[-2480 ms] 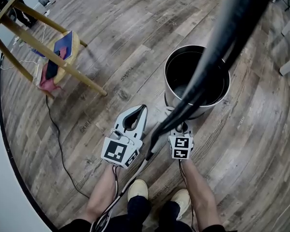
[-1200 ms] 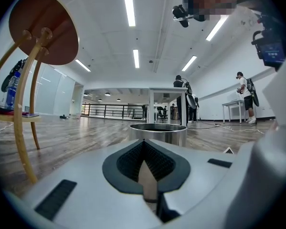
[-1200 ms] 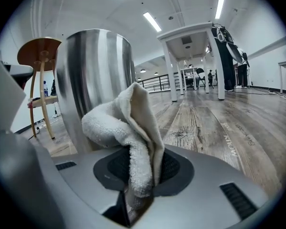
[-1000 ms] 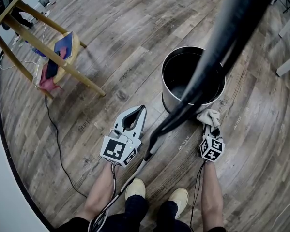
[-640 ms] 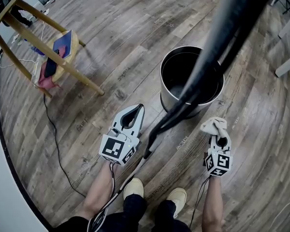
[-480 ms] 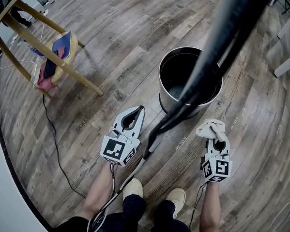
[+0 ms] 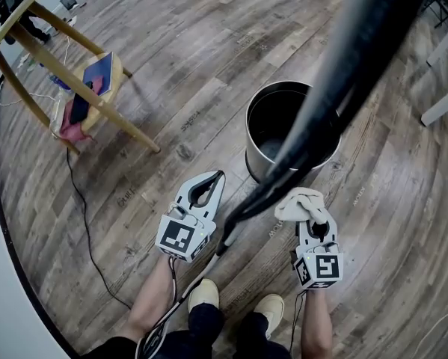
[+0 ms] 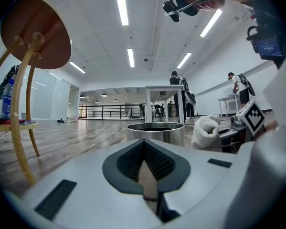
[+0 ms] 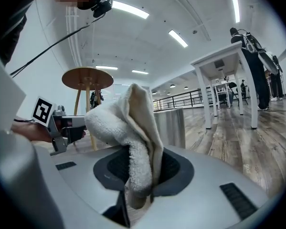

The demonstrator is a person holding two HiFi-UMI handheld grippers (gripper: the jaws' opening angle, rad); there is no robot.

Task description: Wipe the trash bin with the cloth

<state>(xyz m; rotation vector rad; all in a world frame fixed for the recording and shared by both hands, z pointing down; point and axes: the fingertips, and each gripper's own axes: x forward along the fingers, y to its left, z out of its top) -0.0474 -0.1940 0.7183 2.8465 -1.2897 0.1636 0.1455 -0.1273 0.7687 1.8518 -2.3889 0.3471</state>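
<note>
**Desk:** What sits closest to the camera?

**Photographer:** A person's shoes [image 7: 206, 294] on a wood-plank floor [image 7: 171, 51], with bare forearms reaching forward and a gripper in each hand. A thick dark tube [image 7: 336, 73] cuts diagonally across the head view, blurred and very near the lens.

**Desk:** And the left gripper?

**Photographer:** The left gripper [image 7: 217, 176] is held low over the floor. Its jaws meet at the tips with nothing between them, and they point toward the bin.

**Desk:** The right one?

**Photographer:** The right gripper [image 7: 311, 217] has its jaws clamped on a cream terry cloth [image 7: 298, 202]. The cloth bunches up above the jaws and spills forward.

**Desk:** Where is the bin?

**Photographer:** The trash bin [image 7: 256, 166], round, metal and open-topped, stands upright on the floor just beyond both grippers. The cloth hangs just short of the bin's near wall, and the left gripper view shows a gap between them.

**Desk:** Anything farther off?

**Photographer:** A wooden stool [image 7: 111, 121] stands well to the left. Beyond the bin, the gripper views take in a long hall lit by strip lights.
</note>
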